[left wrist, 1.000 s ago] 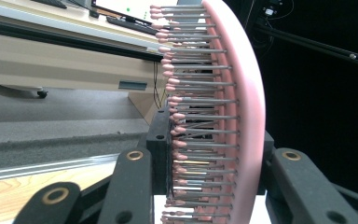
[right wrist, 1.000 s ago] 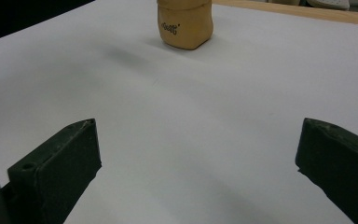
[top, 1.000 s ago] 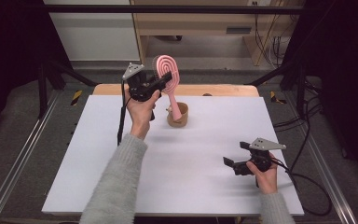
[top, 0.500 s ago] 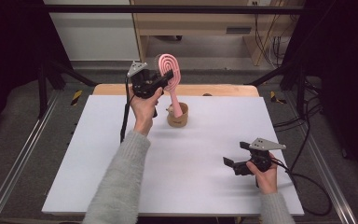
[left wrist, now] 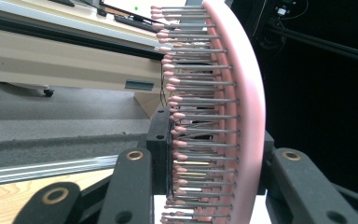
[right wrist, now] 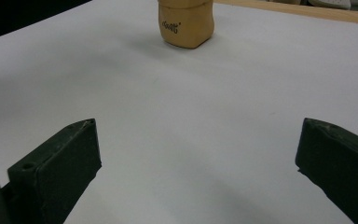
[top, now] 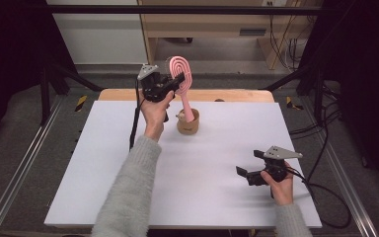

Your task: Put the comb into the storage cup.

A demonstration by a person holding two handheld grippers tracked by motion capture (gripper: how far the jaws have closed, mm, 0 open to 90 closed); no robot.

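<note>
since a second ago, the pink oval hairbrush with metal pins (top: 179, 75) is sitting a little higher and further back, its handle end closer to leaving the small tan wooden holder (top: 188, 123); the right hand is staying where it was.

the hairbrush is tilting, head up and to the left, its handle slanting down to the mouth of the holder, which is standing upright toward the back of the table. whether the handle tip is touching the holder cannot be told. in the left gripper view the brush head (left wrist: 242, 107) is rising edge-on between the two black jaws, pins pointing left, one jaw pressing the pin side and the other the smooth pink back.

the left gripper (top: 170, 85) is clamping the brush head, raised well above the table, with the left hand (top: 154, 109) wrapped round its body and the forearm in a grey fuzzy sleeve (top: 128, 192) reaching up from the bottom edge. the right gripper (top: 242, 172) is resting low near the front right of the table, pointing left, its jaws standing wide apart with nothing between them; the right hand (top: 279, 185) is gripping it from behind.

the white table top (top: 217, 163) is ending in a light wooden strip (top: 237, 96) at the back. beyond are lying grey floor and a pale wooden bench (top: 227, 24), with black frame rails and cables at the sides.
</note>
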